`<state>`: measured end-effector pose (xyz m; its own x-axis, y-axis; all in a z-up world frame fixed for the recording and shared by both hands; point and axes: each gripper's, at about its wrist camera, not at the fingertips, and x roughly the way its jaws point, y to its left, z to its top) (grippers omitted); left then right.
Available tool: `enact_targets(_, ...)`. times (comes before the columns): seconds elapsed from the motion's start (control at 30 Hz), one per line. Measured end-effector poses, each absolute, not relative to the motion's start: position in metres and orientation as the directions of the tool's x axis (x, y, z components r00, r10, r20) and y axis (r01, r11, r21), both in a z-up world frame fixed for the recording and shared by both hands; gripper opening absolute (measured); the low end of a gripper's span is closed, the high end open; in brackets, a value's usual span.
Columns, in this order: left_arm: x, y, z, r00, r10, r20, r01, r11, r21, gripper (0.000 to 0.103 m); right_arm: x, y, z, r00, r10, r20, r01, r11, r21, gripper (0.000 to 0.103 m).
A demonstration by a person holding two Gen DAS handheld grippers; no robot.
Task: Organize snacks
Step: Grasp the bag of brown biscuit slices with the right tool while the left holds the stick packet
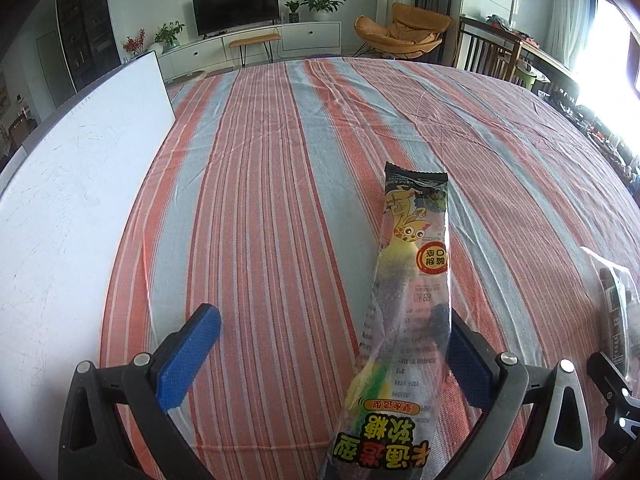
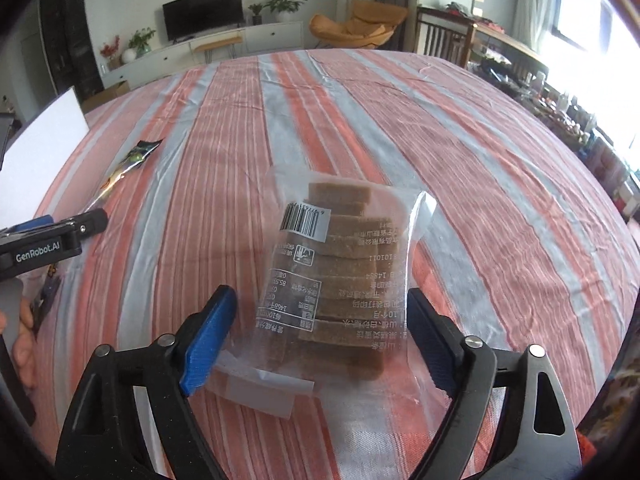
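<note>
Striped cloth in orange-red, grey and white, covering the whole table, creased in places. White board flat along the cloth's left side, one corner also showing at the left edge of the right wrist view. Left gripper pointing down at the cloth, jaws spread wide, blue pads on both fingers. Long gummy candy packet lying on the cloth lengthwise between those fingers, nearer the right-hand one, black sealed end pointing away, yellow and red lettering at the near end; clear film over part of the right-hand pad, actual contact hard to judge, no pinch. Right gripper likewise angled down, jaws spread wide and not pressing anything. Clear bag of brown slices flat on the cloth between the two blue-padded fingers, barcode label near its far end, printed text on its face, a folded flap at the near end; bag's right edge just beside the right-hand finger, left edge apart from the left-hand one. Same bag glimpsed at the far right edge of the left wrist view. Candy packet's black end visible at the left of the right wrist view, beyond the other gripper's branded black body, with part of a hand below it. Television, white cabinet, potted plants and orange chair in the background.
</note>
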<state>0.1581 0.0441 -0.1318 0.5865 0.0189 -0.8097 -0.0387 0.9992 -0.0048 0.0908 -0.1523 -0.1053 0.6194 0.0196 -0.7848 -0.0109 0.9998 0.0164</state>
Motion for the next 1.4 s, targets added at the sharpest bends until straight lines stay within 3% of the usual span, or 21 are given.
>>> enact_targets(1.4,0.1581,0.044,-0.1321,0.587,0.019,-0.809,-0.038,0.999,-0.005,0.103,0.0856,-0.1539,-0.1094,0.623,0.017,-0.782,-0.011,1.0,0.012,0.09)
